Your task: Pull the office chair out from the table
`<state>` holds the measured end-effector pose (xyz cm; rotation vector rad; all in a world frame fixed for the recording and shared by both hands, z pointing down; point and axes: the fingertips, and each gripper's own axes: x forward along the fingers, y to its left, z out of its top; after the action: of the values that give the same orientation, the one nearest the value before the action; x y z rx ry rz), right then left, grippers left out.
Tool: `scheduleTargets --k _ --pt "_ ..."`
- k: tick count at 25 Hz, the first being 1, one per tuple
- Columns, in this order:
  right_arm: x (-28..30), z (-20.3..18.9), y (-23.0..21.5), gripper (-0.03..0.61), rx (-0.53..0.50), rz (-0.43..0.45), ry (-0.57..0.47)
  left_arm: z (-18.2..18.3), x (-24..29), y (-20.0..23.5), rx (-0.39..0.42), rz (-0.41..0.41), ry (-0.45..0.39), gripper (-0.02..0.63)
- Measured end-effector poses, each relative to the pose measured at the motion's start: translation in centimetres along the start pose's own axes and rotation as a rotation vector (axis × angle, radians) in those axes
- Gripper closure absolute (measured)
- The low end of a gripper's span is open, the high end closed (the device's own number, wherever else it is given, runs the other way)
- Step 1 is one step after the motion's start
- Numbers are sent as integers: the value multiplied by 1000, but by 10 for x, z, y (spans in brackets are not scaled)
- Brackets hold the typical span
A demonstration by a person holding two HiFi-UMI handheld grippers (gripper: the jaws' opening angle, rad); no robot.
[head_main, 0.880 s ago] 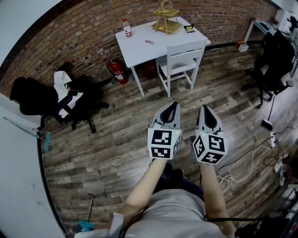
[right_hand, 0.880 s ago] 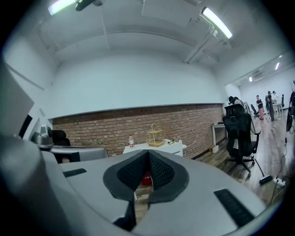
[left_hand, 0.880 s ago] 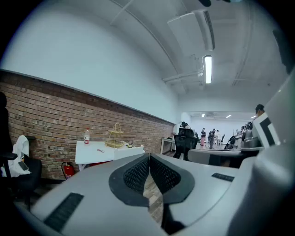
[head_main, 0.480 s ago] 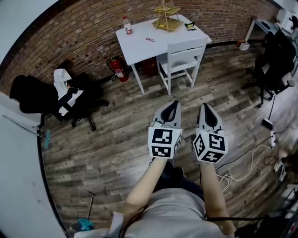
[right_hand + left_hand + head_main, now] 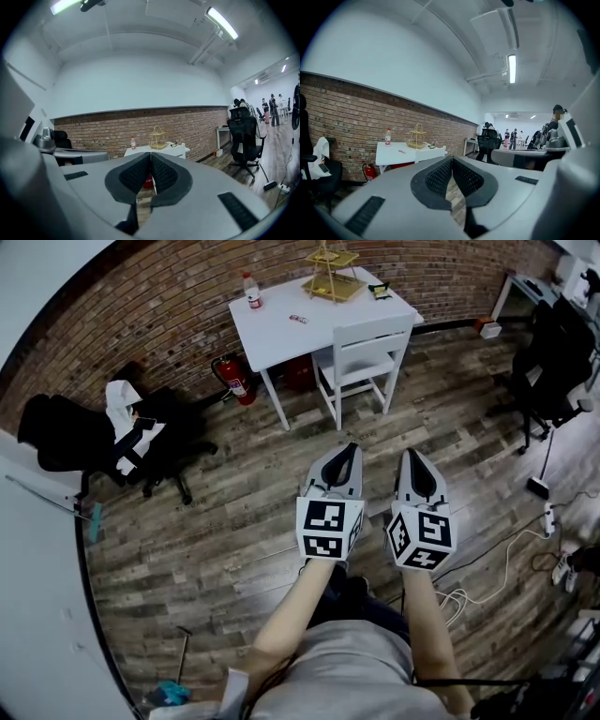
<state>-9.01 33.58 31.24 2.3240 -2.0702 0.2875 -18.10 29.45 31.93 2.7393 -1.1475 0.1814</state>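
A white chair is tucked under the front of a white table by the brick wall, at the top of the head view. Both grippers are held side by side over the wooden floor, well short of that chair. My left gripper is shut with nothing between its jaws, and it points toward the table. My right gripper is likewise shut and empty. In the right gripper view the table sits straight beyond the closed tips.
A black office chair draped with white cloth stands at the left; another black office chair stands at the right. A red fire extinguisher sits beside the table leg. A bottle and wire stand are on the table. Cables trail at the right.
In the head view the table and white chair have drifted slightly up the picture. Both grippers keep their place side by side and stay shut.
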Motion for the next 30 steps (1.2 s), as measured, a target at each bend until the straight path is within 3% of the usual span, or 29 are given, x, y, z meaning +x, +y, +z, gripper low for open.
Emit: scheduleTargets --k 17,30 --pt "-6 -17 -59 565 16 22 42 -21 28 -25 -5 49 42 598" --pt "102 -5 -94 565 26 11 53 -7 136 12 -1 21 57 598"
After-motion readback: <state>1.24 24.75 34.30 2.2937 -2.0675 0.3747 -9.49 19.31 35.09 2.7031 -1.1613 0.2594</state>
